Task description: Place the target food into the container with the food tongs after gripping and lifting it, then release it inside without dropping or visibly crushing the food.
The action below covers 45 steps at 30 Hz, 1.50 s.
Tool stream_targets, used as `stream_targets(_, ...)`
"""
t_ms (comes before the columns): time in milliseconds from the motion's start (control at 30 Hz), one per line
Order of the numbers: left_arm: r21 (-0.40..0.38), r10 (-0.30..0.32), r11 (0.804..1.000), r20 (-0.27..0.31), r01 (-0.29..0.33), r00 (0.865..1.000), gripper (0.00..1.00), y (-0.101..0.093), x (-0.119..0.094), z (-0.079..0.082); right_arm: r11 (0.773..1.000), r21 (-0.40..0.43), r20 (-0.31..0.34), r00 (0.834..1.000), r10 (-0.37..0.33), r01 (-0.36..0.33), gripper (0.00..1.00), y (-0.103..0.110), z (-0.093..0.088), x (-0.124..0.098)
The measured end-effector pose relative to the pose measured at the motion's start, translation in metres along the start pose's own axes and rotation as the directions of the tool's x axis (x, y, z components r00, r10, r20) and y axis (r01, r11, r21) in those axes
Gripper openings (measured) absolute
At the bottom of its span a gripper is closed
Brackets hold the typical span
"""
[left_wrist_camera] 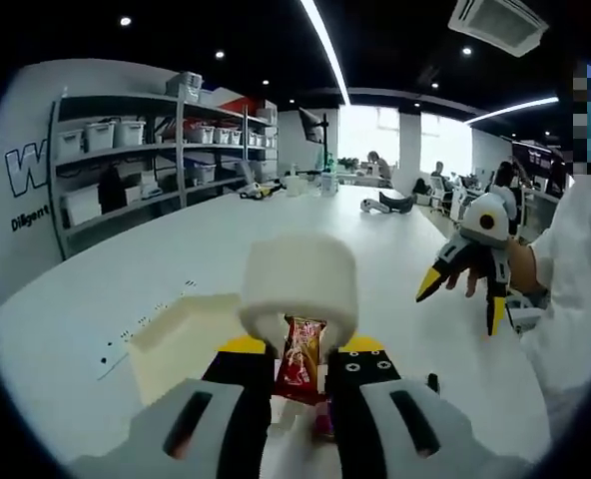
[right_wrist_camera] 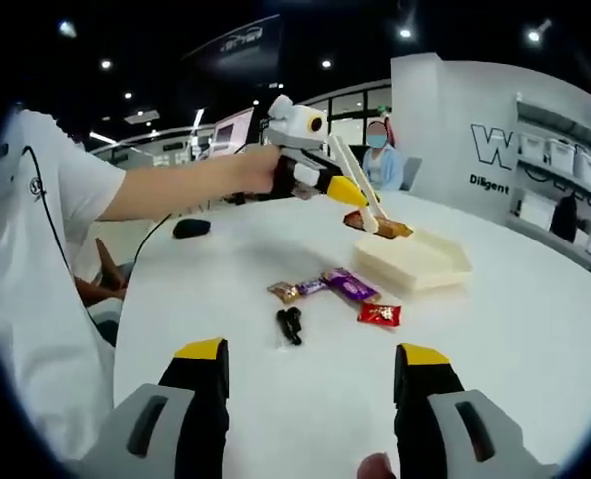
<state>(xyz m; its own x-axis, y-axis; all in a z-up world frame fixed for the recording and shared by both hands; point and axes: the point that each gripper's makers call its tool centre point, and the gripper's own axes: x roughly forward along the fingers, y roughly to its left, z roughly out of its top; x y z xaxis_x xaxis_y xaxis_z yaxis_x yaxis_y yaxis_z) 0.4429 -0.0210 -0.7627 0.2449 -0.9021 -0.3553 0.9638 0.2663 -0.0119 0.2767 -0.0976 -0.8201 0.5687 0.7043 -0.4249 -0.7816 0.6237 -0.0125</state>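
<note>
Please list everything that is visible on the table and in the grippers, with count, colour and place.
wrapped snack: one, red-brown, in the tongs above the tray
plastic food tongs: one, white, in the left gripper
shallow tray: one, beige, on the white table
loose wrapped candies: three, gold, purple, red, beside the tray
small black object: one, near the candies
left gripper: shut on tongs
right gripper: open, low over the table

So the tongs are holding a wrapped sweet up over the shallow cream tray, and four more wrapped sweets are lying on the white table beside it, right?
Nearly. The right gripper view shows three loose wrapped sweets, not four: gold, purple and red. The small black object is no sweet. The cream plastic tongs do hold a wrapped sweet over the shallow cream tray on the white table.
</note>
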Motion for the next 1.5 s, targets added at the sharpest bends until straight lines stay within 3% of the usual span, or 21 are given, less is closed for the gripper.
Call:
stream_targets(667, 0.001, 0.048, 0.999, -0.034, -0.048, 0.998, 0.18, 0.059, 0.029, -0.013, 1.0, 0.003, 0.005, 1.0, -0.014, 0.014, 0.65, -0.008, 0.001, 0.0)
stream_targets(1500, 0.0, 0.07, 0.998, -0.082, -0.071, 0.994, 0.18, 0.111, 0.063, -0.029, 1.0, 0.018, -0.004, 1.0, -0.013, 0.013, 0.64, -0.016, -0.006, 0.002)
